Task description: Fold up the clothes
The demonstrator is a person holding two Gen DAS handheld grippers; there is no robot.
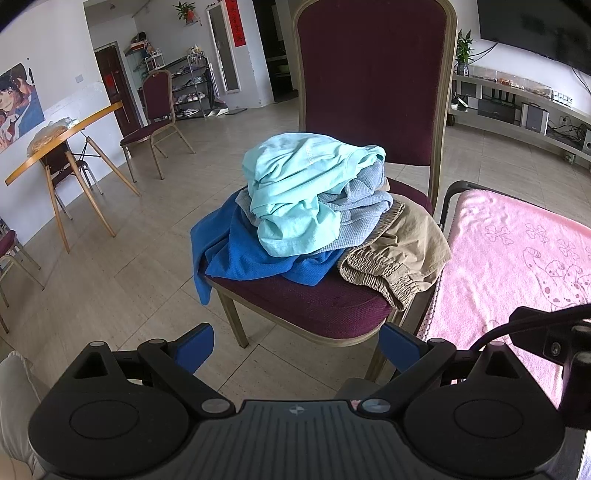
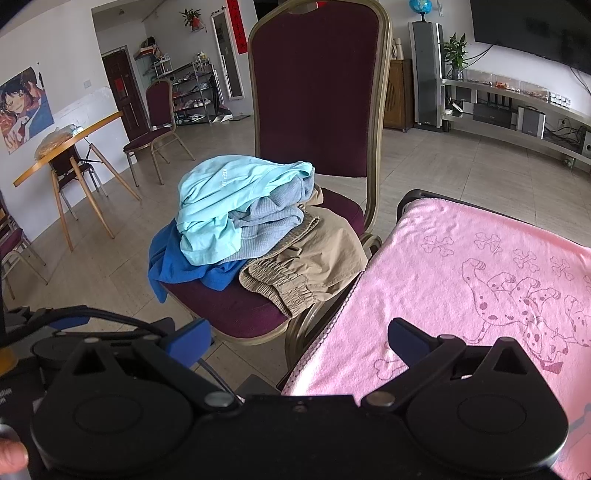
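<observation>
Garments piled on the near chair: four, namely one light aqua T-shirt [image 1: 295,192], one pale grey-blue waffle-knit top [image 1: 360,218], one royal blue shirt [image 1: 240,254] and one pair of khaki shorts with an elastic waistband [image 1: 399,254].
Maroon padded chairs: the near chair [image 1: 373,85] and a second chair [image 1: 157,103] by the far wall are in full view; parts of others show at the left edge, number unclear.
Pink towels with a dog-and-bone print: one [image 2: 461,288].
Wooden-legged tables: one [image 1: 59,147].
Wall posters: one [image 1: 18,99].
Potted plants: two, a hanging plant [image 1: 186,11] and a plant in a vase [image 1: 463,50].
Floor-standing speakers: one [image 2: 426,74].
Grippers: two, the left gripper [image 1: 295,345] and the right gripper [image 2: 299,341].
</observation>
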